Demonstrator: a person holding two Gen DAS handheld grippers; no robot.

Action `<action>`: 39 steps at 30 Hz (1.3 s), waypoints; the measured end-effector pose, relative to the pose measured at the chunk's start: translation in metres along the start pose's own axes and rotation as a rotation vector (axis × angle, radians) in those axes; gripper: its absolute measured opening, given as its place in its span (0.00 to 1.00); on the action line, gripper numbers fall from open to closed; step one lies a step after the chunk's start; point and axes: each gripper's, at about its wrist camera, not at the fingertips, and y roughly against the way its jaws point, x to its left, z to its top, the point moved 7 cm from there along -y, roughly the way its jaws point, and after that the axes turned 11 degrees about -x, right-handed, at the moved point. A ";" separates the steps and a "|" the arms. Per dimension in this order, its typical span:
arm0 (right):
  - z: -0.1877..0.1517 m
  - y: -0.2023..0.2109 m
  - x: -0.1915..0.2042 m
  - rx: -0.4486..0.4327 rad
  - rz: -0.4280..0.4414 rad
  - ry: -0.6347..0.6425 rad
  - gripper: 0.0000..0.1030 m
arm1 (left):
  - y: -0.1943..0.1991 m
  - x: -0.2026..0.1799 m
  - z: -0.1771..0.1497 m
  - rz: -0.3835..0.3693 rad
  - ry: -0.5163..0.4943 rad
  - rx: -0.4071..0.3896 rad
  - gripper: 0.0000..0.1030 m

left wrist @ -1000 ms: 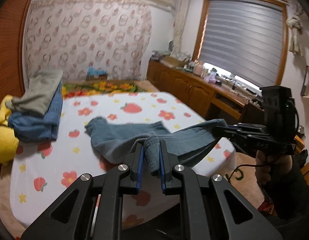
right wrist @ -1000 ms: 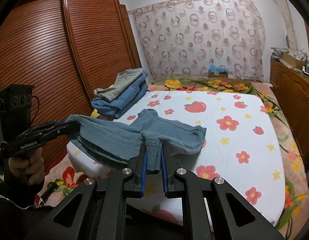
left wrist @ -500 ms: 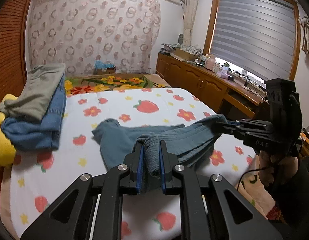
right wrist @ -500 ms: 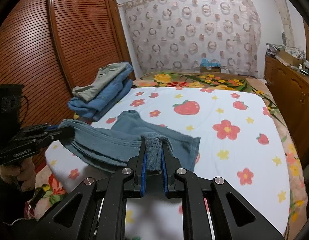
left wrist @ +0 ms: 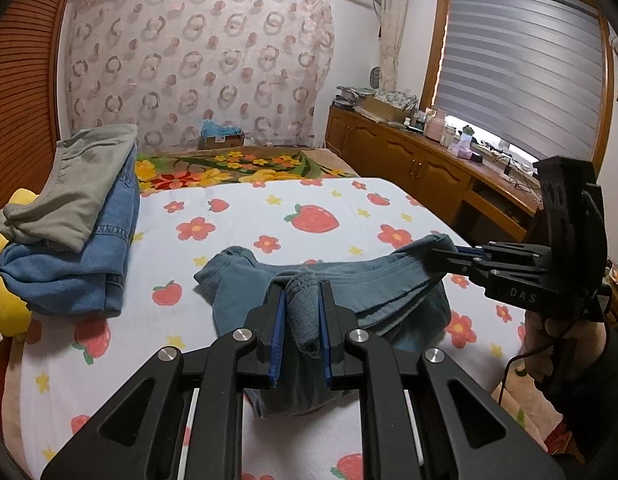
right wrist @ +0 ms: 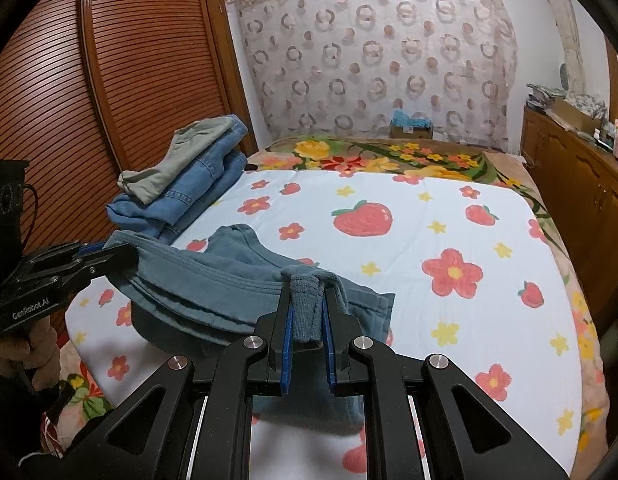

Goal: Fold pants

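Grey-blue pants (left wrist: 373, 292) hang doubled over between my two grippers above the near part of the bed (left wrist: 245, 216). My left gripper (left wrist: 302, 300) is shut on a bunched ribbed end of the pants. My right gripper (right wrist: 307, 300) is shut on the other end of the same edge (right wrist: 213, 284). Each gripper shows in the other's view: the right one at the right (left wrist: 445, 256), the left one at the left (right wrist: 121, 254). The far fold of the pants rests on the sheet.
A stack of folded clothes (left wrist: 73, 216), grey on blue denim, lies at the bed's left side (right wrist: 181, 184). A yellow soft toy (left wrist: 5, 300) sits beside it. Wooden cabinets (left wrist: 421, 172) run along the right. A slatted wardrobe (right wrist: 109, 80) stands at the left.
Both grippers have moved forward over the bed with the pants, and the cloth has come down closer to the sheet. Both stay shut on it.
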 end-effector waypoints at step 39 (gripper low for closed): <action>-0.055 0.018 -0.027 0.118 -0.036 -0.019 0.36 | -0.006 0.019 -0.070 0.006 0.049 0.164 0.48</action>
